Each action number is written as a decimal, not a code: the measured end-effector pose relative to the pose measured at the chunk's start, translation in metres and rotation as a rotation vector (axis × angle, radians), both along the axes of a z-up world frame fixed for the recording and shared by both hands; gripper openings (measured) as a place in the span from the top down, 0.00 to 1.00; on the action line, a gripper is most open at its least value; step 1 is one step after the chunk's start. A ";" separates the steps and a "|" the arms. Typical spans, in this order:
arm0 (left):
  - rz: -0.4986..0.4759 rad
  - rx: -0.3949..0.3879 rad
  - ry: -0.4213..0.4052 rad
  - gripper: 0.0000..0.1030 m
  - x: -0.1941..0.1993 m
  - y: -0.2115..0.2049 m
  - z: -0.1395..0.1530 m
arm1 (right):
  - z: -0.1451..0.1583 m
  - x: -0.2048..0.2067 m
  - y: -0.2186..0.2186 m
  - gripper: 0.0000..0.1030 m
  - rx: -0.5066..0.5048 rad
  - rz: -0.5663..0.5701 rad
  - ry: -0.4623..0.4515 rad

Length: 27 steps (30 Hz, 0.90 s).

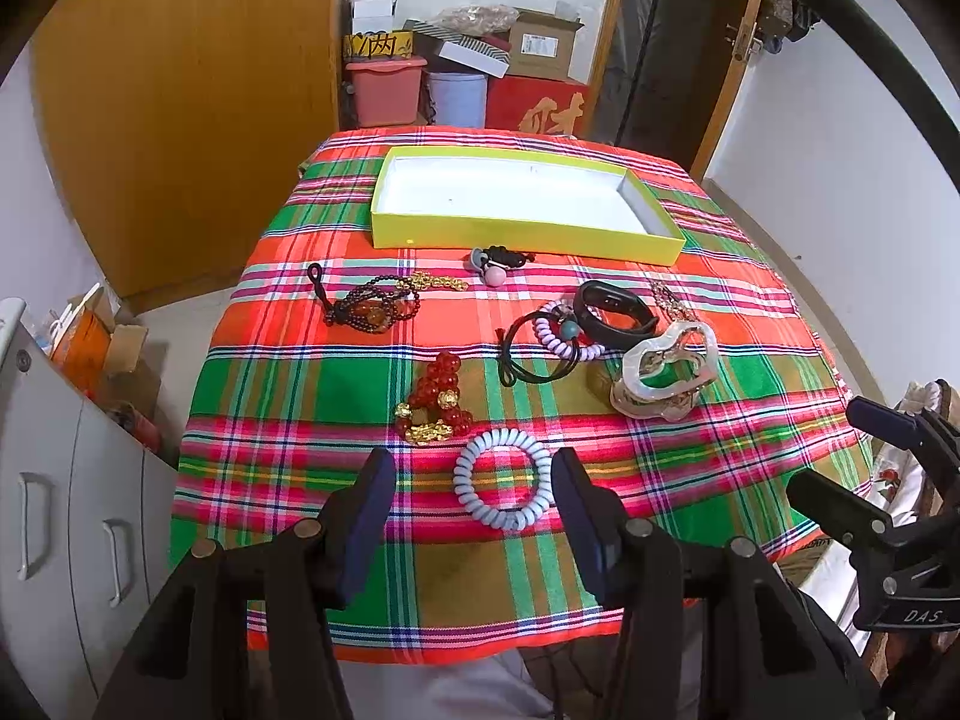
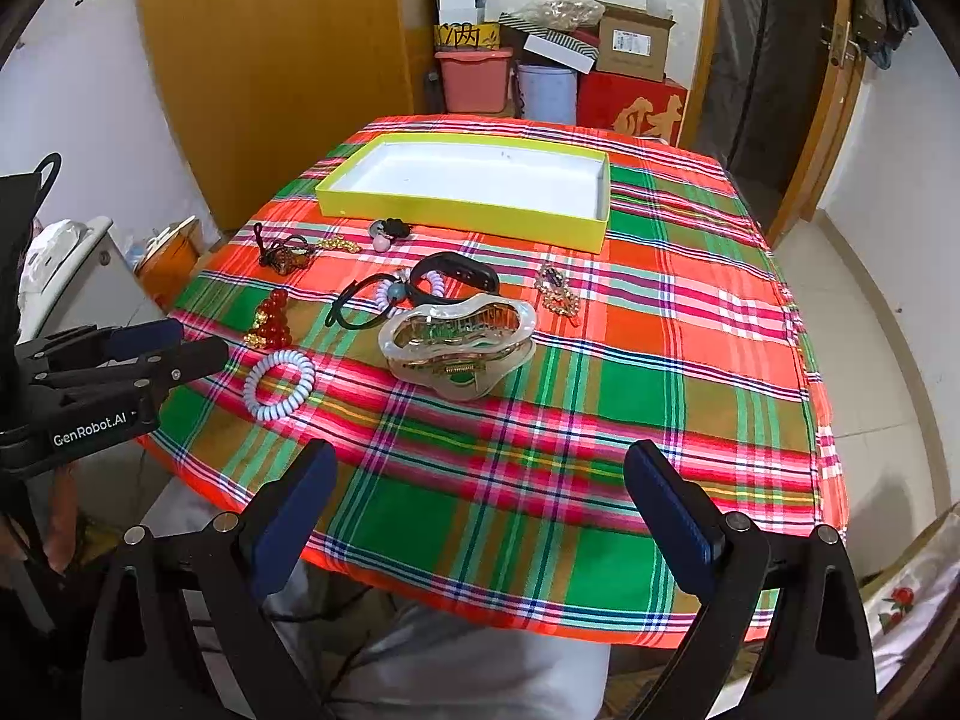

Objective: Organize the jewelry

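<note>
An empty yellow box (image 1: 516,234) (image 2: 456,217) with a white inside stands at the far side of the plaid-covered table (image 1: 288,396). In front of it lie jewelry pieces: a pale blue spiral hair tie (image 1: 503,480) (image 2: 279,384), a red and gold bead bracelet (image 1: 435,399) (image 2: 271,313), a dark bead necklace (image 1: 372,303), a black wristband (image 1: 612,309) (image 2: 456,276), black hair ties (image 1: 534,354) and a pearly hair claw (image 1: 666,369) (image 2: 459,348). My left gripper (image 1: 474,480) is open, its fingers either side of the spiral tie, above it. My right gripper (image 2: 480,480) is open and empty over the table's near edge.
A gold brooch (image 2: 558,291) lies right of the wristband. A small pink and black charm (image 1: 495,264) lies by the box front. Boxes and bins (image 1: 456,78) are stacked behind the table. A grey cabinet (image 1: 72,510) stands at the left, a wooden wardrobe (image 1: 180,90) behind it.
</note>
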<state>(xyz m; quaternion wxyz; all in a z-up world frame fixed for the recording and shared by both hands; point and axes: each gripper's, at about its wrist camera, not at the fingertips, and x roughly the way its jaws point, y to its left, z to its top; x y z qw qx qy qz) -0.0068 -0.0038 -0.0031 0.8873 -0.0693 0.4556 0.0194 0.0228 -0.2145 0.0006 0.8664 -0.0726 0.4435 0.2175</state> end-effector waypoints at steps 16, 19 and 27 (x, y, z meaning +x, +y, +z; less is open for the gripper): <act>-0.005 -0.033 0.016 0.48 0.004 0.002 -0.004 | -0.002 0.001 0.001 0.06 -0.006 0.005 0.001; 0.007 -0.047 0.016 0.48 0.004 0.006 -0.006 | -0.003 0.002 0.001 0.06 -0.007 0.007 0.003; -0.003 -0.070 0.012 0.48 0.011 0.008 -0.009 | -0.006 0.007 0.004 0.06 -0.010 0.020 0.000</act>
